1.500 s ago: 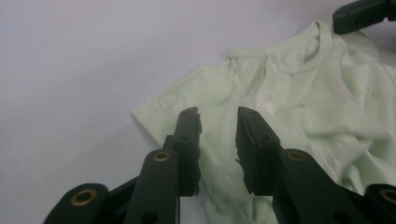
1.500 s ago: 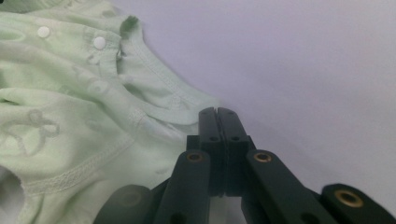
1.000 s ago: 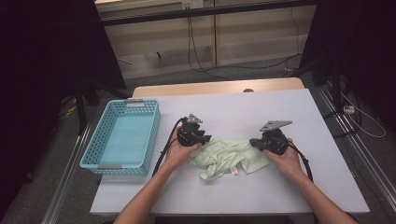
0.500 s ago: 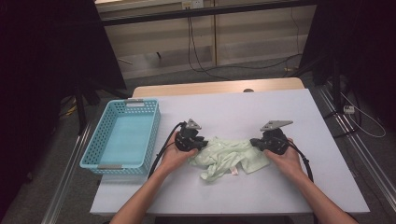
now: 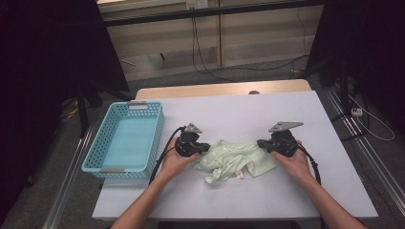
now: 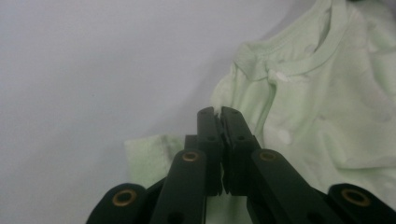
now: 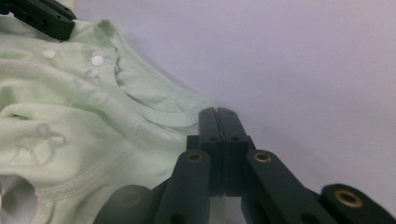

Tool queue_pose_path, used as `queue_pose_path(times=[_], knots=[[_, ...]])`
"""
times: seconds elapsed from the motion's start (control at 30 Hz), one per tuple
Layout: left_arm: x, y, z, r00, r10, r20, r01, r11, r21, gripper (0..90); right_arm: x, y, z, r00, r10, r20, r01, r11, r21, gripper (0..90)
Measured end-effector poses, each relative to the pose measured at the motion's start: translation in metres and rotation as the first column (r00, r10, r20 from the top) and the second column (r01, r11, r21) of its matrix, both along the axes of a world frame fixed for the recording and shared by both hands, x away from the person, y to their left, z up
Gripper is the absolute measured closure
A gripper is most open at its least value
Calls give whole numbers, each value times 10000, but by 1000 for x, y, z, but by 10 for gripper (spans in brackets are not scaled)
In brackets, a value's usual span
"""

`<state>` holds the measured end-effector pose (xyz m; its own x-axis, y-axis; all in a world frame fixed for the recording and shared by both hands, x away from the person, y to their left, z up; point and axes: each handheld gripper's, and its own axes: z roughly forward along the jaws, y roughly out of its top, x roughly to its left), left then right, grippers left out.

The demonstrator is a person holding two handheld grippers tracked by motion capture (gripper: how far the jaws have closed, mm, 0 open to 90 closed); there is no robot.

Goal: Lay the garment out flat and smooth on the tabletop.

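Note:
A crumpled pale green garment (image 5: 234, 160) lies on the white table (image 5: 239, 109), between my two grippers. My left gripper (image 5: 207, 148) is at its left edge. Its jaws have just been closing, and in the left gripper view they (image 6: 218, 112) stand together with a sliver of the cloth (image 6: 327, 102) pinched at their tips. My right gripper (image 5: 260, 143) is at the garment's right edge. In the right gripper view its jaws (image 7: 217, 112) are shut where the hem of the garment (image 7: 70, 116) runs in under them. The left gripper's jaws (image 7: 42, 16) rest on the far side of the cloth.
A light blue plastic basket (image 5: 98, 143) stands at the table's left, close beside my left forearm. Each gripper trails a black cable toward the near edge. White tabletop stretches beyond the garment to the far edge.
My left gripper has edged a little nearer to the garment's left edge. The right gripper and the garment have kept still.

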<state>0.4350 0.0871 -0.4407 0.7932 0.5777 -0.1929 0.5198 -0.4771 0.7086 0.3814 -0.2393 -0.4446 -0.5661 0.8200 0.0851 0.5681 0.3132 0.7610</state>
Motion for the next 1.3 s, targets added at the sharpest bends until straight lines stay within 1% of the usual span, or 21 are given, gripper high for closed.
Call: queue_pose_path(times=[0.03, 0.07, 0.1, 0.2, 0.37, 0.43, 0.5, 0.57, 0.6, 0.63, 0.67, 0.7, 0.77, 0.8, 0.9, 0.93, 0.97, 1.0, 1.07, 1.13, 1.3], knots=[[-1, -2, 3, 10000, 52, 73, -51, 9999, -99, 876, 0, -1, 2, 10000, -63, 24, 63, 10000, -30, 900], [-3, -5, 5, 9996, 88, 281, -89, 10000, 29, 877, 1, -3, 3, 9999, -110, 16, 110, 9999, -117, 900], [-4, -7, 6, 9994, 18, 335, -23, 9999, 126, 877, 2, -4, 4, 9999, -162, -6, 162, 9998, -118, 900], [-3, -8, 7, 9993, 101, 366, -98, 9999, -102, 878, 7, -8, 10, 9994, -334, 109, 335, 9993, -167, 900], [1, -3, 12, 9968, 531, 600, -511, 9981, -342, 878, 17, -7, 25, 9987, -249, 443, 261, 9993, -262, 900], [5, 0, 14, 9950, 771, 630, -743, 9962, -456, 878, 21, -4, 29, 9974, -267, 667, 283, 9993, -235, 900], [9, 3, 15, 9929, 958, 702, -925, 9945, -491, 878, 26, -2, 31, 9966, -290, 767, 308, 9993, -230, 900], [13, 4, 16, 9914, 1116, 689, -1075, 9924, -597, 878, 32, 1, 30, 9962, -340, 800, 360, 9991, -233, 900], [16, 5, 17, 9897, 1196, 788, -1160, 9920, -488, 878, 33, 2, 30, 9960, -392, 807, 417, 9987, -297, 900], [18, 4, 18, 9881, 1320, 788, -1277, 9902, -573, 878, 37, 4, 29, 9958, -385, 825, 413, 9986, -329, 900], [20, 5, 18, 9875, 1343, 824, -1300, 9900, -553, 878, 40, 5, 28, 9959, -396, 809, 427, 9984, -366, 900], [23, 6, 19, 9854, 1456, 884, -1411, 9884, -554, 877, 42, 7, 27, 9958, -404, 818, 437, 9983, -390, 900], [26, 6, 19, 9857, 1492, 788, -1449, 9877, -581, 877, 47, 8, 25, 9957, -488, 793, 516, 9981, -339, 900], [28, 6, 19, 9843, 1558, 829, -1503, 9863, -683, 877, 50, 8, 24, 9954, -550, 787, 578, 9978, -331, 900], [34, 5, 19, 9816, 1627, 995, -1590, 9863, -440, 877, 58, 8, 22, 9943, -771, 735, 783, 9968, -138, 900], [36, 4, 19, 9802, 1706, 1008, -1665, 9849, -478, 877, 61, 9, 22, 9937, -830, 755, 844, 9963, -154, 900], [38, 3, 19, 9796, 1697, 1073, -1664, 9853, -391, 876, 64, 10, 21, 9937, -847, 740, 861, 9961, -168, 900], [39, 3, 18, 9777, 1788, 1099, -1750, 9836, -436, 876, 66, 11, 21, 9935, -851, 760, 867, 9961, -179, 900], [43, 3, 16, 9772, 1919, 910, -1875, 9807, -545, 875, 70, 12, 21, 9926, -936, 775, 960, 9950, -269, 900], [46, 3, 14, 9753, 2007, 926, -1964, 9791, -531, 874, 74, 12, 20, 9920, -996, 780, 1013, 9947, -186, 900], [54, 2, 9, 9732, 2180, 726, -2141, 9751, -576, 875, 81, 11, 15, 9908, -1141, 733, 1149, 9934, -55, 900]])
